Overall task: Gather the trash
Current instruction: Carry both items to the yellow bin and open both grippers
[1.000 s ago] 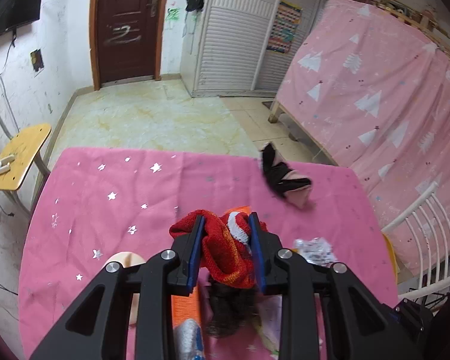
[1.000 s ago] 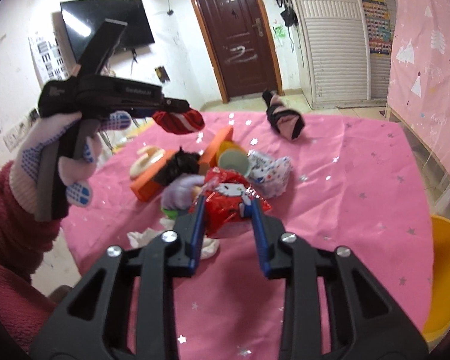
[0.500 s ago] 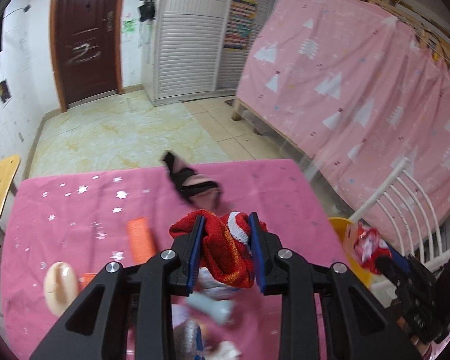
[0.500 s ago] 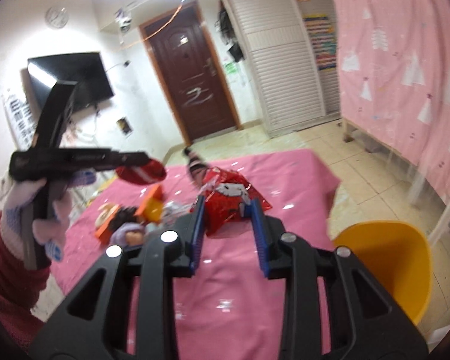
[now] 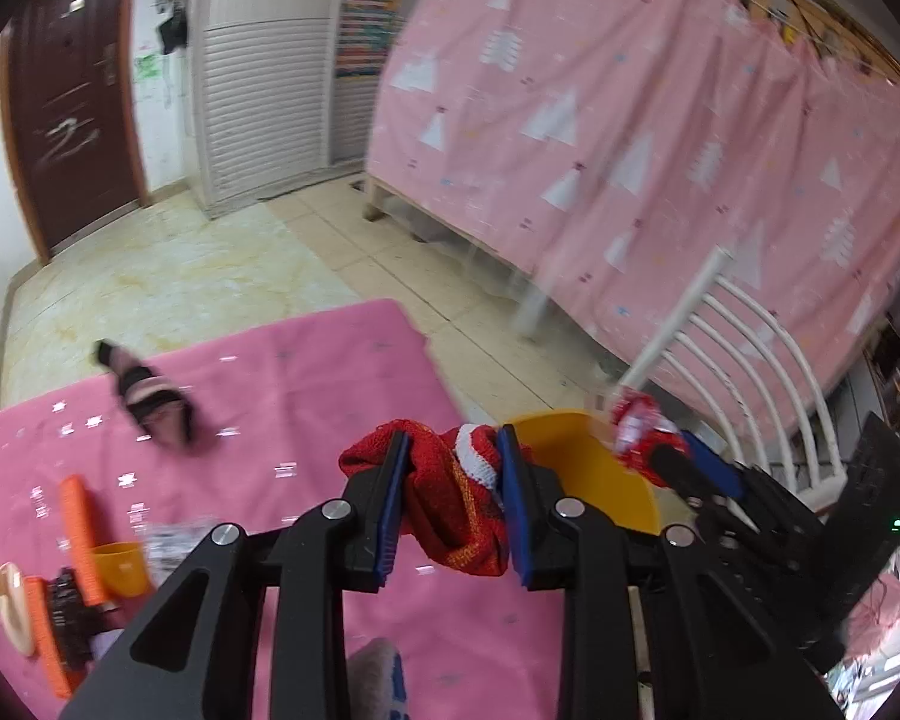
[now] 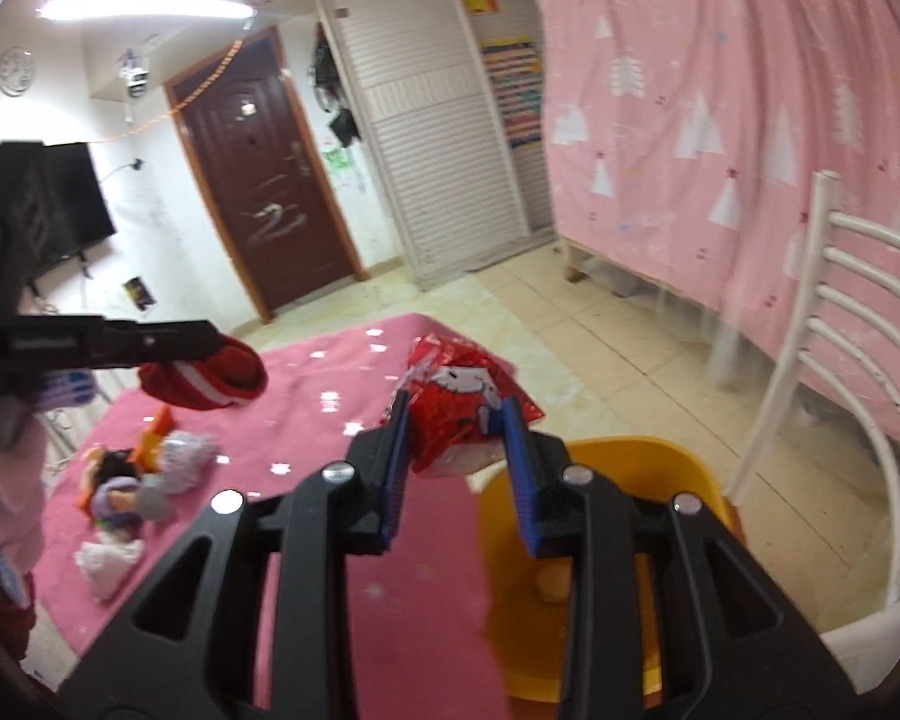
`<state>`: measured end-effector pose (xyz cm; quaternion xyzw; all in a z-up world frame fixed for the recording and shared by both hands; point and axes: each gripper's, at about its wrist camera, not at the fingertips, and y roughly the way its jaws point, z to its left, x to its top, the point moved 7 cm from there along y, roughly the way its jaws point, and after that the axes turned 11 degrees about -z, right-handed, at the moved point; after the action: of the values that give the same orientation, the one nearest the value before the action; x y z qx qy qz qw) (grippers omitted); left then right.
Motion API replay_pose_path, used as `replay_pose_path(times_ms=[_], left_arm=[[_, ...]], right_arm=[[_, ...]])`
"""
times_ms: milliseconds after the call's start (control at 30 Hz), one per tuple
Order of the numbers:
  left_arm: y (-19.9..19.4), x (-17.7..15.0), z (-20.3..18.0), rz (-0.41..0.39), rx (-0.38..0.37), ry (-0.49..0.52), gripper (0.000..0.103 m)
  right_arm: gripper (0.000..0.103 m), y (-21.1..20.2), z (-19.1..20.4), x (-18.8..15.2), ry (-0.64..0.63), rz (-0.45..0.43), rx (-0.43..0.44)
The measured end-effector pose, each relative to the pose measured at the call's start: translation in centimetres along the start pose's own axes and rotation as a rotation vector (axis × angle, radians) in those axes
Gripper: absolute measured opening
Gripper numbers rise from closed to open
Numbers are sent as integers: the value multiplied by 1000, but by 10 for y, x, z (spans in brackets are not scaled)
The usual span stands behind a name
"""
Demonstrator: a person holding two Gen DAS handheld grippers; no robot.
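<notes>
My left gripper (image 5: 451,450) is shut on a red knitted sock with a white stripe (image 5: 456,516), held above the pink star-print tablecloth (image 5: 306,396). My right gripper (image 6: 455,420) is shut on a crinkled red foil wrapper (image 6: 450,384), which hangs at the table's edge just left of a yellow bin (image 6: 618,456). In the left wrist view the bin (image 5: 588,474) lies right of the sock, with the right gripper (image 5: 684,459) and its wrapper (image 5: 633,423) over its far rim. In the right wrist view the left gripper (image 6: 210,342) and sock (image 6: 210,384) are at the left.
A black and pink slipper (image 5: 150,402), an orange comb (image 5: 78,516), a yellow cup (image 5: 123,567), a doll (image 6: 117,480) and crumpled tissue (image 6: 111,558) lie on the table. A white chair (image 6: 840,360) stands behind the bin, with a pink curtain (image 6: 720,120) beyond it.
Both grippers have swung right, away from the clutter on the table and over to the yellow bin. Each still holds its item. The bin has come into the left wrist view.
</notes>
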<state>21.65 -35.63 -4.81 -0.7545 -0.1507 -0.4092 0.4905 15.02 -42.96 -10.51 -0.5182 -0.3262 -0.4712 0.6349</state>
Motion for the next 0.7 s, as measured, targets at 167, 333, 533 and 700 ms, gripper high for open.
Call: replay_pose_path(times_ms=[167,333,533,700], left_arm=[[23,-2,-41,25,-71,-18,21],[48,-10,-79,55,-155,-14,21],[62,-17,-101,76,-214,-20,57],[63,-19,-102,74,-201,-30,63]], right_arm=[[46,8,-35,-8,47,22,-79],[47,2,-59,-6,92,-1,-109],[51,-4,-83,0,145,-33,-132],[51,-8,-86,2,163,-49,-134]])
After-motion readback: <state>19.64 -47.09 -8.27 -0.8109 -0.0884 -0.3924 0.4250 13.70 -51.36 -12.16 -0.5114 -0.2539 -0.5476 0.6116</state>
